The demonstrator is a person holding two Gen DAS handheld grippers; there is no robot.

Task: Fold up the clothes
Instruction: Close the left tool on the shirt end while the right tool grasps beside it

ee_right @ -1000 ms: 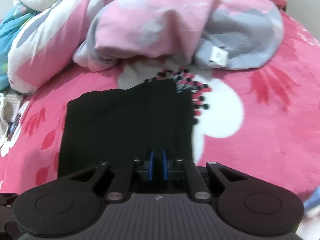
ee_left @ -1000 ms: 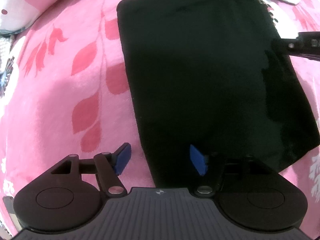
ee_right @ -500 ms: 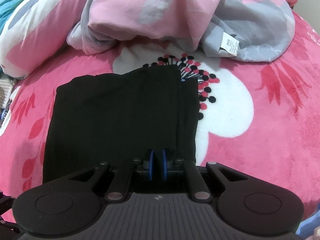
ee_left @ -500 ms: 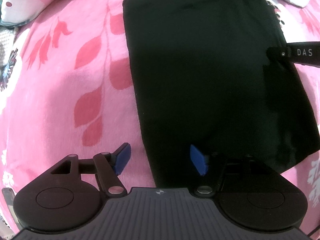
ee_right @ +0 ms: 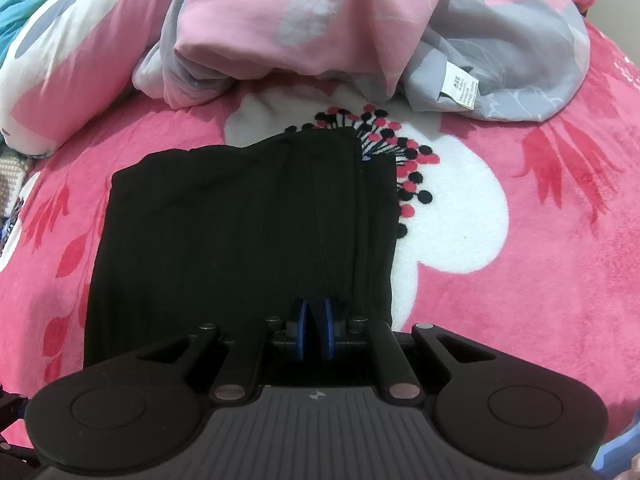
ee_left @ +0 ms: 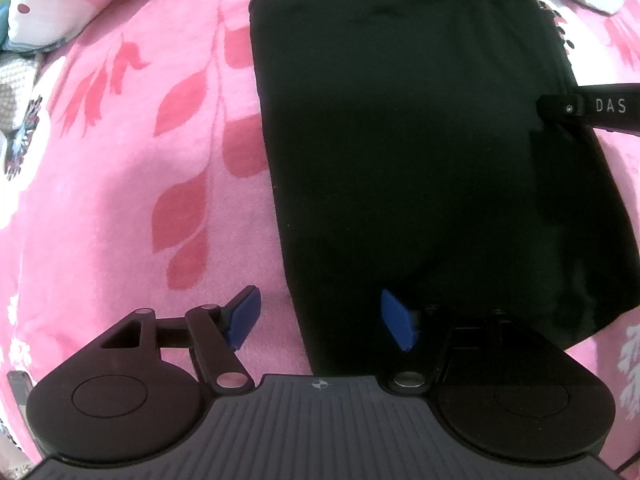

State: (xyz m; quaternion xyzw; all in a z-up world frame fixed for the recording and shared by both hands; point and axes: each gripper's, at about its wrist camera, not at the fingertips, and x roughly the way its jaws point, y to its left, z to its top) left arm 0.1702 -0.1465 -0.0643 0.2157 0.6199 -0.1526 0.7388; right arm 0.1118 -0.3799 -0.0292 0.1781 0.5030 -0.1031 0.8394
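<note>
A folded black garment [ee_left: 420,152] lies flat on a pink floral blanket [ee_left: 120,200], filling the centre and right of the left wrist view and the centre-left of the right wrist view. The left claw [ee_left: 320,316] stands apart at the bottom of its frame, one blue pad [ee_left: 244,316] over the pink blanket and the other over the garment's near left edge, with nothing pressed between them. The right claw [ee_right: 315,330], at the bottom centre of its own frame, has its blue pads drawn almost together above the garment's near edge; whether cloth is pinched between them cannot be told. Part of that claw's black body, lettered "DAS", enters the left wrist view from the right edge over the garment. In the upper part of the right wrist view a crumpled pink and grey quilt [ee_right: 360,28] is heaped beyond the garment, with a white label [ee_right: 460,88] hanging at its right.
</note>
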